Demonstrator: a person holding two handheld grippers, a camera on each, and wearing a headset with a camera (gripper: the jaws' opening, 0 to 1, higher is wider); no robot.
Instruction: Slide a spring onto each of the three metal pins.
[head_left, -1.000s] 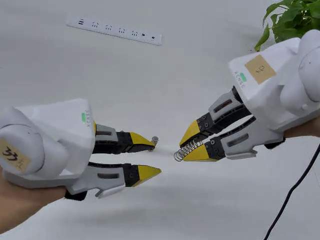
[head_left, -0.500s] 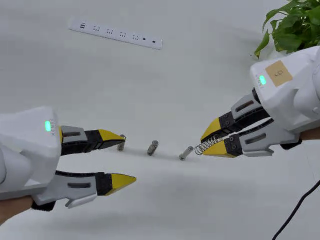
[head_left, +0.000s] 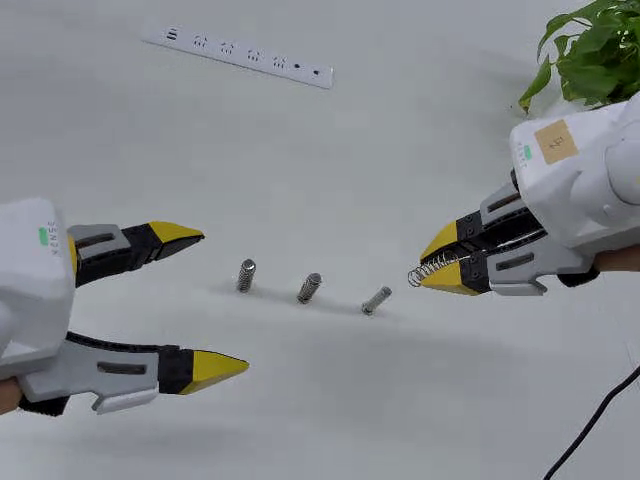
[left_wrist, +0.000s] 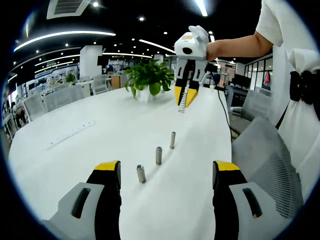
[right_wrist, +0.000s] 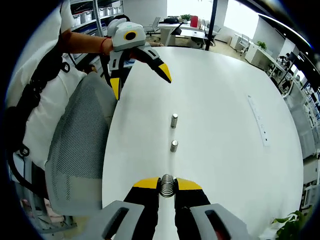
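shiny metal pins and spring, matt table

Right gripper: clamps spring
Left gripper: jaws wide apart
Pins: three, between the grippers
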